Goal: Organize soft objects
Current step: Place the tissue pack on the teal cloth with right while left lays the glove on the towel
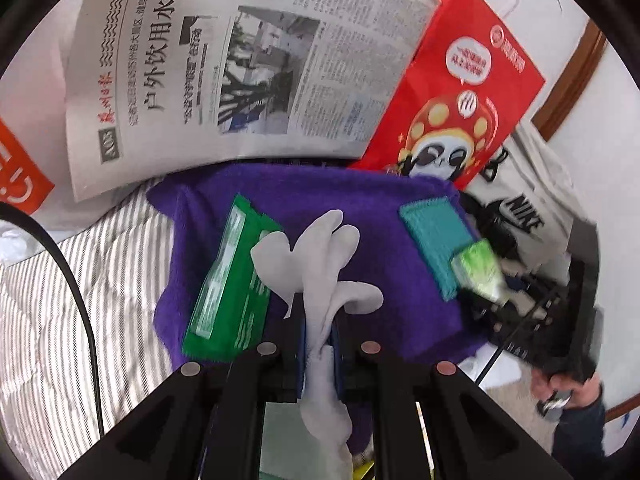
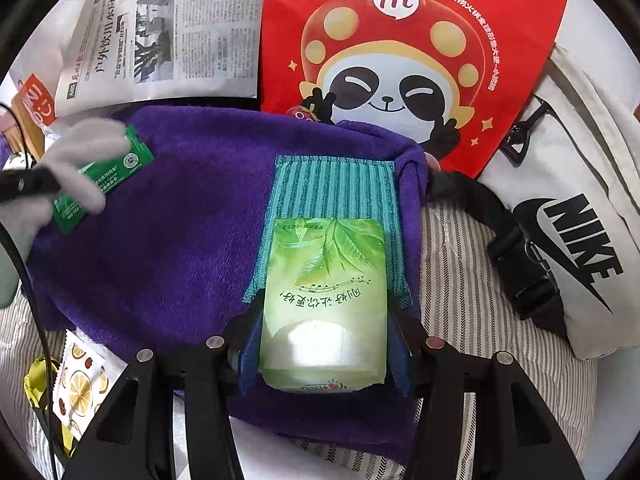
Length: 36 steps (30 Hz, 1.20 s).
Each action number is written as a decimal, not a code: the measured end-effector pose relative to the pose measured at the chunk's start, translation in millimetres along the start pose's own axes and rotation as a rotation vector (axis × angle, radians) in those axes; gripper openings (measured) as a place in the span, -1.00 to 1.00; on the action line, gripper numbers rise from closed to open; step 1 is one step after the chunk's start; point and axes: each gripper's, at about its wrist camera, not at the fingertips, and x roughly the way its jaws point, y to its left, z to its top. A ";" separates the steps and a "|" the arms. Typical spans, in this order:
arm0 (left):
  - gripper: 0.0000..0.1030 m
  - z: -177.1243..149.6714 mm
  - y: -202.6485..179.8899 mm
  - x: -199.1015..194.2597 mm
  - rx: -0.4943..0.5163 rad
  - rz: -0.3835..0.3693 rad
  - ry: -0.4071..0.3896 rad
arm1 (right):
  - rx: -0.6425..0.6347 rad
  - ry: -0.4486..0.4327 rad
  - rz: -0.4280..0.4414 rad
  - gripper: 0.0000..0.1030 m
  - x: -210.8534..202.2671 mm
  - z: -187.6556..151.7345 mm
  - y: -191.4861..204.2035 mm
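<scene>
My left gripper [image 1: 318,320] is shut on a pale grey glove [image 1: 316,260] and holds it above a purple towel [image 1: 360,200]. A green packet [image 1: 228,284] lies on the towel's left side, under the glove. My right gripper [image 2: 324,344] is shut on a light green tissue pack [image 2: 324,292], over a teal cloth [image 2: 332,188] on the purple towel [image 2: 180,240]. In the right wrist view the glove [image 2: 76,168] and the green packet [image 2: 132,160] show at the left. In the left wrist view the tissue pack [image 1: 478,272] sits over the teal cloth [image 1: 436,232].
A newspaper [image 1: 240,60] and a red panda bag [image 1: 460,100] lie behind the towel. A white Nike bag [image 2: 568,220] with black straps lies to the right. The striped bedding [image 1: 80,280] is underneath. A fruit-print packet [image 2: 80,388] lies at the lower left.
</scene>
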 end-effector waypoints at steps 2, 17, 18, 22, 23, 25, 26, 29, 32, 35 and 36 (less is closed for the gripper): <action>-0.80 9.5 -1.3 0.5 -0.003 -0.017 -0.013 | 0.006 0.000 0.008 0.03 1.3 0.0 -1.4; -0.79 2.6 -1.2 45.5 0.065 0.074 0.069 | 0.010 0.014 0.025 0.03 9.7 1.6 -2.1; -0.79 0.3 1.1 47.8 0.060 0.078 0.076 | 0.009 0.014 0.025 0.03 9.9 1.8 -1.7; -0.79 -5.2 6.7 50.7 0.051 0.084 0.082 | 0.019 0.012 0.043 0.05 11.2 4.8 -5.4; -0.78 -6.6 7.5 51.5 0.054 0.086 0.088 | 0.021 0.013 0.050 0.07 10.6 4.1 -8.8; -0.75 -8.4 7.3 52.5 0.060 0.091 0.097 | 0.023 0.017 0.058 0.15 9.1 5.4 -9.8; -0.72 -8.5 7.0 53.3 0.061 0.089 0.105 | 0.022 0.019 0.060 0.26 8.2 6.0 -9.9; -0.59 -9.4 7.8 49.8 0.054 0.072 0.115 | 0.006 0.014 0.047 0.41 4.6 9.4 -9.4; 0.04 -8.9 9.2 37.2 0.042 0.070 0.094 | -0.007 -0.003 0.048 0.60 -3.5 12.7 -9.0; 0.32 -8.1 7.6 19.9 0.047 0.079 0.042 | 0.001 -0.011 0.036 0.65 -12.4 15.0 -8.6; 0.32 -7.8 6.6 15.0 0.050 0.087 0.034 | 0.002 -0.014 0.026 0.65 -14.9 16.1 -10.0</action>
